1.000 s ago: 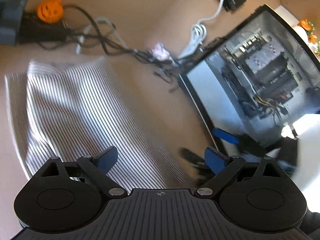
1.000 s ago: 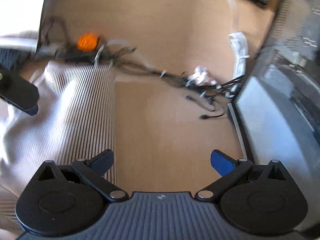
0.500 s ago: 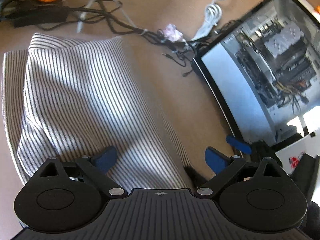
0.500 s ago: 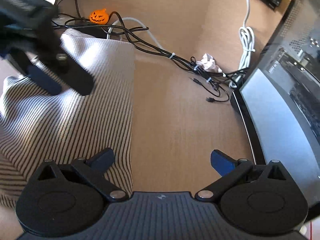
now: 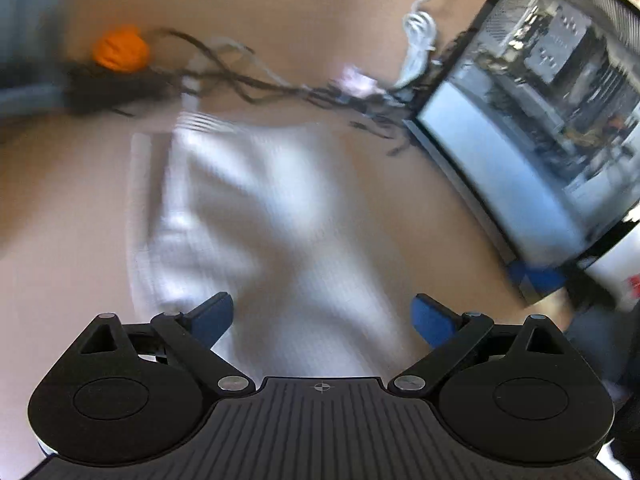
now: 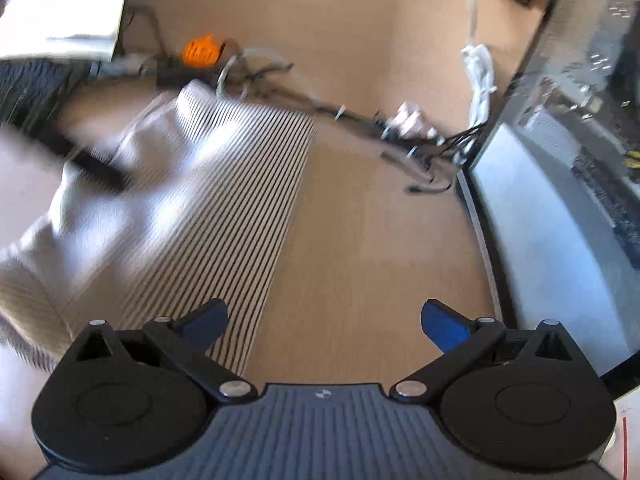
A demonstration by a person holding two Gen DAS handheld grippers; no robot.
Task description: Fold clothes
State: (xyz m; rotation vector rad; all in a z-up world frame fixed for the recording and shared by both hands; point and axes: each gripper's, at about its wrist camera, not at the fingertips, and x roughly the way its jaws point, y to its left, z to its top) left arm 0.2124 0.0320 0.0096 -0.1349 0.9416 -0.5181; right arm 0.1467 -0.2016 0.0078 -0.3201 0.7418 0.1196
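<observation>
A folded white garment with thin dark stripes (image 5: pixel 256 216) lies on the tan table, blurred by motion in the left wrist view. My left gripper (image 5: pixel 322 318) hovers open over its near end with nothing between the blue-tipped fingers. In the right wrist view the striped garment (image 6: pixel 208 208) fills the left half, and my right gripper (image 6: pixel 324 322) stands open over its right edge and the bare table. The left gripper shows there as a dark blurred bar (image 6: pixel 80 156) above the cloth.
A glass-sided computer case (image 5: pixel 540 128) (image 6: pixel 568 184) stands along the right. A tangle of black and white cables (image 5: pixel 280 84) (image 6: pixel 360 120) and an orange pumpkin figure (image 5: pixel 120 50) (image 6: pixel 200 50) lie behind the garment. Bare tabletop (image 6: pixel 360 260) lies between cloth and case.
Both grippers have pulled back and up from the garment, so it looks smaller and farther. The left gripper moves fast, blurring its view. Both stay open.
</observation>
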